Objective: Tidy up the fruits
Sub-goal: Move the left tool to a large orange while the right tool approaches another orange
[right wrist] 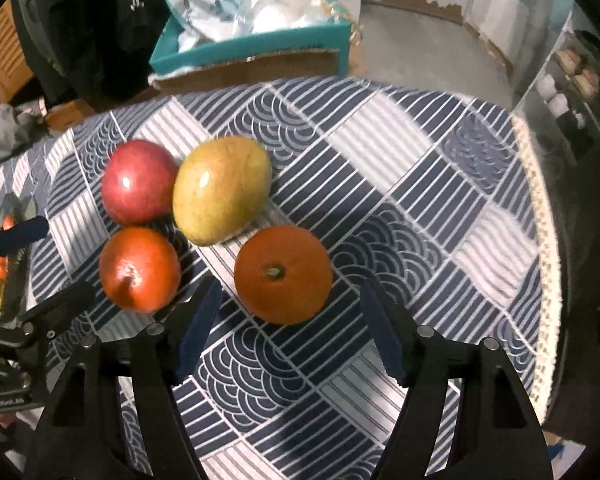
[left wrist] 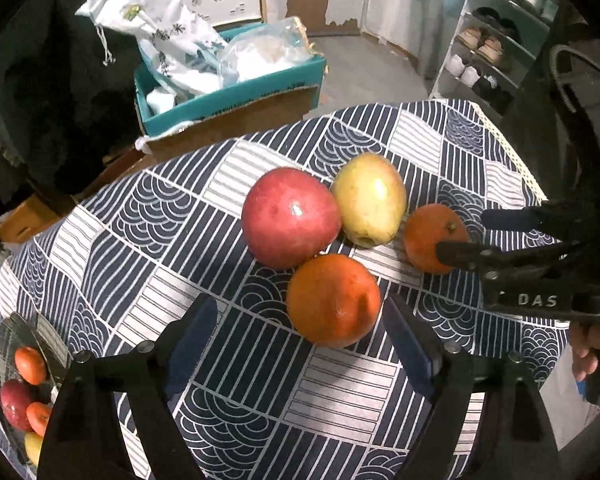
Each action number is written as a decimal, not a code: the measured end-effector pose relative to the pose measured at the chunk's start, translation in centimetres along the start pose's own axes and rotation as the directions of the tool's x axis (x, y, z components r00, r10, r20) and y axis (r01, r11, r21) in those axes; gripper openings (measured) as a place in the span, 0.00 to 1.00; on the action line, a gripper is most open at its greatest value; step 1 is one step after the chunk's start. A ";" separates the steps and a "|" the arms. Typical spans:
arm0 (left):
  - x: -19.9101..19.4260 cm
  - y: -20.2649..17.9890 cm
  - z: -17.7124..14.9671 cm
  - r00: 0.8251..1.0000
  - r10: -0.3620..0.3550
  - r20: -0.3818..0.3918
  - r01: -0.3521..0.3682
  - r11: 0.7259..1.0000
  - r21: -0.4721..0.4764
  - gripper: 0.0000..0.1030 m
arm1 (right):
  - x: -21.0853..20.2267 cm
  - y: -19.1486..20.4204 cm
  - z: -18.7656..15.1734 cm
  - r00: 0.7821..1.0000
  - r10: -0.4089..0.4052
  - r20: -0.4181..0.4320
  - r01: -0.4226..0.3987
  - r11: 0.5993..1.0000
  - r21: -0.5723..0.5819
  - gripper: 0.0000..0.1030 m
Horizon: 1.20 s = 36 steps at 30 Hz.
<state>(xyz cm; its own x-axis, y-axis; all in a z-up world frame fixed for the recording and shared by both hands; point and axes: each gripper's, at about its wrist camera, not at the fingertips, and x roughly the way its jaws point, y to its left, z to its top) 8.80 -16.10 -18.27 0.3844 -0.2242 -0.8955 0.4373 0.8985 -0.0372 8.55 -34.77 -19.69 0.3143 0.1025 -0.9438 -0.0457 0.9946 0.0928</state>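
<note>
Four fruits clustered mid-frame on patterned cloth. Left gripper jaws apart, empty, straddling near orange; right gripper apart, empty, at stem-up orange. Centre each before closing — red apple touches near orange, may roll.

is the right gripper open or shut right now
Open. In the right wrist view the right gripper has its blue pads spread apart just short of the stemmed orange, touching nothing.
</note>
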 end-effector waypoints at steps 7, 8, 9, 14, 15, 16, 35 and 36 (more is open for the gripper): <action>0.8 0.5 -0.4 1.000 -0.013 -0.017 0.012 1.000 -0.016 0.84 | 2.8 0.2 0.2 0.999 0.019 -0.041 -0.018 1.000 0.002 0.70; 0.9 0.5 -0.4 1.000 -0.016 -0.019 0.015 1.000 -0.019 0.84 | 3.0 0.1 0.2 0.999 0.016 -0.043 -0.016 1.000 0.002 0.70; 1.0 0.6 -0.4 1.000 -0.020 -0.021 0.020 1.000 -0.024 0.84 | 3.1 0.0 0.2 0.999 0.011 -0.044 -0.011 1.000 0.005 0.70; 1.7 0.6 -0.4 0.998 -0.044 -0.035 0.042 0.998 -0.049 0.84 | 3.7 -0.5 -0.1 0.998 0.037 -0.053 -0.035 0.998 0.048 0.63; 1.9 0.5 -0.4 0.998 -0.051 -0.039 0.049 0.997 -0.053 0.84 | 3.7 -0.6 -0.2 0.998 0.036 -0.053 -0.034 0.998 0.050 0.63; 2.1 0.4 -0.4 0.998 -0.054 -0.042 0.052 0.997 -0.056 0.84 | 3.6 -0.6 -0.2 0.998 0.031 -0.051 -0.029 0.998 0.050 0.63; 5.4 -1.4 0.5 0.992 -0.072 -0.101 0.061 0.992 -0.107 0.78 | -0.7 -3.3 -2.5 0.998 -0.040 0.039 0.035 0.994 0.106 0.61; 5.5 -1.4 0.5 0.992 -0.072 -0.104 0.061 0.992 -0.110 0.74 | -0.8 -3.4 -2.6 0.998 -0.038 0.041 0.034 0.994 0.106 0.61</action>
<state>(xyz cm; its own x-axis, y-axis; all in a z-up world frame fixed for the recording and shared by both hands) 10.70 -18.80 -22.93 0.2655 -0.2483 -0.9316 0.3682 0.9191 -0.1401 5.95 -38.25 -20.08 0.3541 0.0647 -0.9330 0.0660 0.9934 0.0940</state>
